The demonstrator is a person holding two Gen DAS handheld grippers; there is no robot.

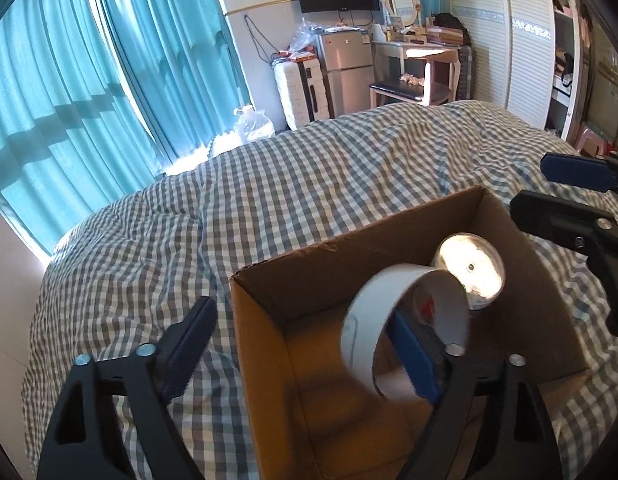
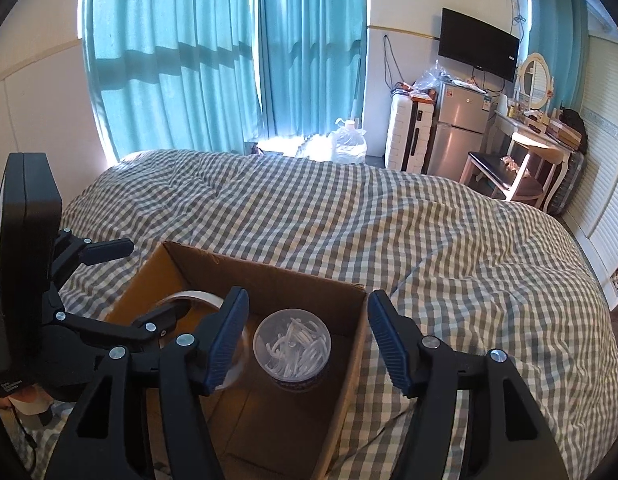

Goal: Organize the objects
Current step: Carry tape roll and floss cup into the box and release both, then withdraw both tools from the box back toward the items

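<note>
The left gripper (image 1: 305,344) is spread wide over the near left corner of the open brown cardboard box (image 1: 269,292), one blue-padded finger out over the bedding, the other inside the box. A white roll of tape (image 1: 365,312) hangs looped over that inner finger (image 1: 413,360), tilted on edge, above the box floor. Nothing is pinched between the two fingers; the roll simply rides on the one.

Over to the right gripper (image 2: 307,340), and it too is parted wide, holding nothing, straddling the box's right wall: its left finger (image 2: 225,340) inside the box, its right finger (image 2: 389,344) outside over the quilt. Directly between them, down on the box floor, stands a round clear plastic tub with a transparent lid (image 2: 292,350), full of pale curved plastic pieces. In the left wrist view the same tub (image 1: 471,272) sits near the far right corner of the box, its lid glaring with reflected light, just beyond the tape roll. Whether tub and roll touch cannot be told.

The box rests on a bed covered by a grey and white checked quilt (image 2: 349,220). Far behind, teal curtains (image 2: 169,60) cover a bright window. Further right along the far wall stand a white hard-shell suitcase (image 2: 409,136), a small silver two-door fridge (image 2: 457,128) and a wall-mounted black television (image 2: 479,44).
</note>
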